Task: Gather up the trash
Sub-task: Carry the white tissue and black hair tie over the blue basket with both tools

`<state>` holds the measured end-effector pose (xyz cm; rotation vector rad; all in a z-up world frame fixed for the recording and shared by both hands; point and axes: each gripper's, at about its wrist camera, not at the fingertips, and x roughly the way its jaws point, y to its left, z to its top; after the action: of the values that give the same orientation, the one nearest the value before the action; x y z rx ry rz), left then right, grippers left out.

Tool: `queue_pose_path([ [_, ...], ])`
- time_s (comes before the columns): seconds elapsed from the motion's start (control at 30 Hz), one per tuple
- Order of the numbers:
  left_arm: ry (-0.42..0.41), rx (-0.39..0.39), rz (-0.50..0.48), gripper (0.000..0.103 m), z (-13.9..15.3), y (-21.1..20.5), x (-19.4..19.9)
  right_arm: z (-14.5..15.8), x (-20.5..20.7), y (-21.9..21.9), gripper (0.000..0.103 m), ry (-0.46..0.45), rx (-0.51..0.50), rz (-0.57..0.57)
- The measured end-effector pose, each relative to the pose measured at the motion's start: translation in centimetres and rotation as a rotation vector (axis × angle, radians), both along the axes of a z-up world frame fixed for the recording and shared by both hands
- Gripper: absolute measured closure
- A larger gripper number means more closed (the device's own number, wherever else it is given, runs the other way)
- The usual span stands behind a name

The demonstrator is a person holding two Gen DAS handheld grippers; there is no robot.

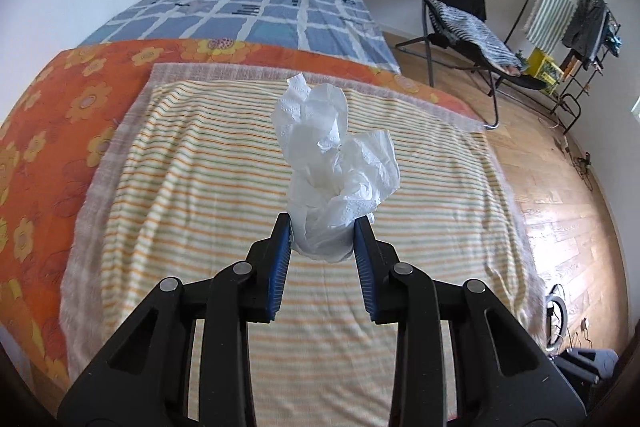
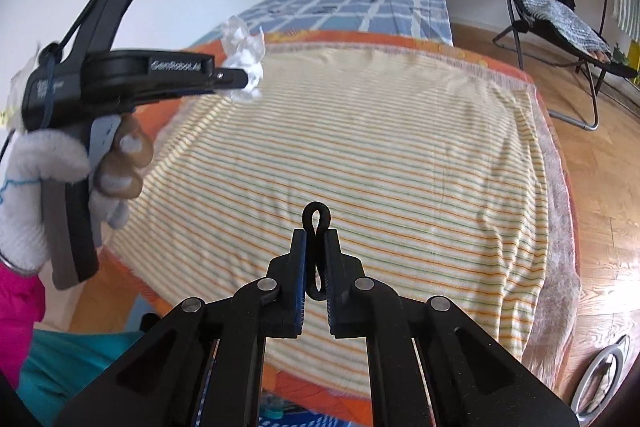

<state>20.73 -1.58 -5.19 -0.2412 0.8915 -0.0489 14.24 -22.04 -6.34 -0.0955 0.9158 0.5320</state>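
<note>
The tissue (image 1: 336, 163), a crumpled white wad at the centre of the left wrist view, looks light, soft and easily torn; the left gripper (image 1: 323, 227) pinches its lower end between its jaws, holding it above the striped blanket (image 1: 180, 187) on the bed (image 1: 248, 11), with its long axis running up the frame. In the right wrist view the tissue (image 2: 246, 67) shows at upper left. The right gripper (image 2: 316, 239), bottom centre, has its jaws pressed on a thin black loop (image 2: 317, 223), limp-looking, its long axis also pointing up the frame.

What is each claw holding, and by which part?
Left claw pinches the crumpled tissue by its lower end. Right claw grips a black loop around its middle.
</note>
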Motion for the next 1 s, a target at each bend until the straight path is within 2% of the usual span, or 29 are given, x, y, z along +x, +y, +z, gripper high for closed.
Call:
queue_pose_path([
  [0.27,-0.042,-0.009,-0.044,0.072,3.0,0.1,-6.9,2.4,-3.2,-0.3,0.096,-0.027,0.08,0.015],
  [0.4,-0.049,0.0,-0.071,0.072,3.4,0.0,-10.4,3.1,-5.3,-0.1,0.096,-0.043,0.1,0.04],
  [0.7,-0.022,-0.032,-0.114,0.072,2.4,0.1,-17.0,3.0,-9.2,0.2,0.096,-0.049,0.113,0.088],
  [1.0,0.027,-0.071,-0.14,0.072,-0.5,-0.6,-22.0,1.5,-10.9,-0.7,0.096,-0.004,0.132,0.085],
])
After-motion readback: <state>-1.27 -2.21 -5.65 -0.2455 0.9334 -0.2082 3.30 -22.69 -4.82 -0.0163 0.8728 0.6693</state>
